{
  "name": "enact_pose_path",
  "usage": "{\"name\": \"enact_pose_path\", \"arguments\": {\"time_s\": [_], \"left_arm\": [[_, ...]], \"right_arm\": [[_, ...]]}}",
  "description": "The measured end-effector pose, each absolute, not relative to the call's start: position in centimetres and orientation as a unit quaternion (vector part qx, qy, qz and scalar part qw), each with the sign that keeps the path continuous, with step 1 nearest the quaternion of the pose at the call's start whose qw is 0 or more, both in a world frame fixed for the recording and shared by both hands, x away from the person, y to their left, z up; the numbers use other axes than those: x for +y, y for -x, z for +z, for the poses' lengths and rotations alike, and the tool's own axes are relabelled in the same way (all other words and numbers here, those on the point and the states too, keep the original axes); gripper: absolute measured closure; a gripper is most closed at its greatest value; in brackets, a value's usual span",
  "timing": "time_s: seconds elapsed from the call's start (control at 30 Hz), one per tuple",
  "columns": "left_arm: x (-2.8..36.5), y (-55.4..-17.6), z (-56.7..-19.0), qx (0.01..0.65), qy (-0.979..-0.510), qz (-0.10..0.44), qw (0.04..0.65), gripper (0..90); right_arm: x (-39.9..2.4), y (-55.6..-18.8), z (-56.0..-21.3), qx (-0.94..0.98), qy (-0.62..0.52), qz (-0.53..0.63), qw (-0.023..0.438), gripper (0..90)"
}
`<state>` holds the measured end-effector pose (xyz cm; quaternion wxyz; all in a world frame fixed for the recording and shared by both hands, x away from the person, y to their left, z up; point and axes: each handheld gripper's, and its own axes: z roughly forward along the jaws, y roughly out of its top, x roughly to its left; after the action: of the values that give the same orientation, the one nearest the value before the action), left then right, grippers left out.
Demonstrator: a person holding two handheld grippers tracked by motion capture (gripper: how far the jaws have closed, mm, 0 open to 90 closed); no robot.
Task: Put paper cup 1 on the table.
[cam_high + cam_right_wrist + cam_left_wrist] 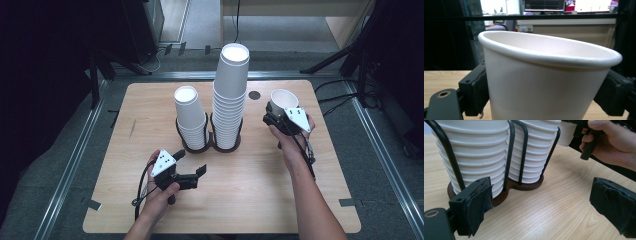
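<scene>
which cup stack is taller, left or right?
The right stack in the holder; it rises well above the left stack, with many more rims showing.

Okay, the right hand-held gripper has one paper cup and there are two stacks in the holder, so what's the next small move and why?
Probably carry the single cup left toward the shorter stack and line it up above. The right hand-held gripper is shut on that cup to the right of the holder, mouth up like both stacks, and the taller stack already stands high.
</scene>
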<state>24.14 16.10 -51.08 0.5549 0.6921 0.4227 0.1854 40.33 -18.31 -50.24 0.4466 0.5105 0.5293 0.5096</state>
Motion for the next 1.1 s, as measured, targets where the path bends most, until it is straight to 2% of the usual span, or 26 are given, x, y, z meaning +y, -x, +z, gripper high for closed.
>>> {"name": "enact_pose_path", "arguments": {"time_s": [0.57,1.1], "left_arm": [[16.1,-24.1,-51.0,0.421,-0.694,0.186,0.554,4.4],[16.2,-24.1,-51.1,0.422,-0.691,0.190,0.555,4.4]], "right_arm": [[-18.3,-43.0,-52.4,0.555,-0.482,0.488,0.471,13.4],[-18.5,-44.6,-53.9,0.560,-0.492,0.472,0.471,13.2]]}}
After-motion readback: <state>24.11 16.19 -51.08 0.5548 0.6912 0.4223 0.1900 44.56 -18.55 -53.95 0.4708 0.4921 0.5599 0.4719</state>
